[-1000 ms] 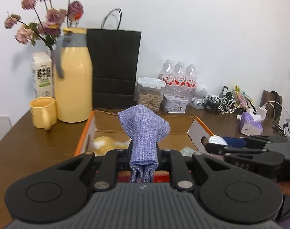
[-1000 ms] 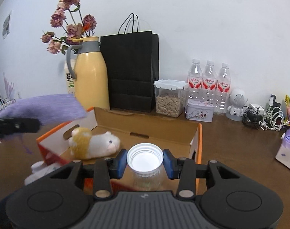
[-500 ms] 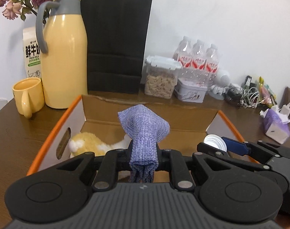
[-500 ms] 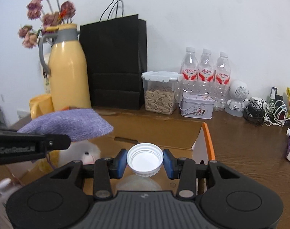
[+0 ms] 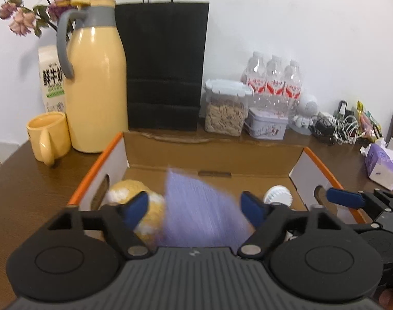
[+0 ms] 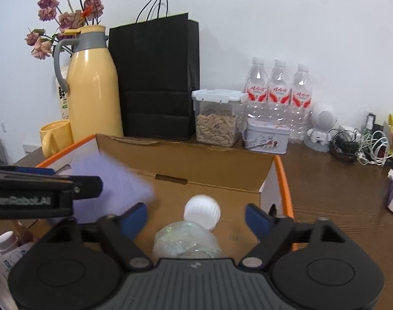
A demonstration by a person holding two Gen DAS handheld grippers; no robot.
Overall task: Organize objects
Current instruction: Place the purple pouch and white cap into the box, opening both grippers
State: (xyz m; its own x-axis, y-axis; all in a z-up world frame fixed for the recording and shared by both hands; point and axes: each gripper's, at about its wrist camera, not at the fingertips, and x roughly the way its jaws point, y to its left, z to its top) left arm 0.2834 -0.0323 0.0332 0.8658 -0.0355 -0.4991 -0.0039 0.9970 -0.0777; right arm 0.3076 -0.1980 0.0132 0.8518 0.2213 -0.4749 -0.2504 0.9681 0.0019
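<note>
An open cardboard box (image 5: 212, 152) with orange edges sits in front of me; it also shows in the right wrist view (image 6: 186, 162). My left gripper (image 5: 195, 208) is open over the box, and the purple cloth (image 5: 199, 211) is blurred between its fingers, falling free. A yellow plush toy (image 5: 134, 201) lies in the box at left. My right gripper (image 6: 196, 218) is open, and the clear bottle with a white cap (image 6: 201, 210) drops below it into the box. The cloth (image 6: 111, 180) and left gripper show at left there.
A yellow thermos (image 5: 95, 82), yellow mug (image 5: 47, 135), milk carton, flowers and black paper bag (image 5: 165, 64) stand behind the box. A food container (image 5: 226, 109), tin, water bottles (image 5: 272, 80), cables and a tissue pack (image 5: 382, 164) lie to the right.
Both grippers have opened. The purple cloth has left the left fingers and is falling. The bottle has slipped out of the right fingers and tilts down into the box.
</note>
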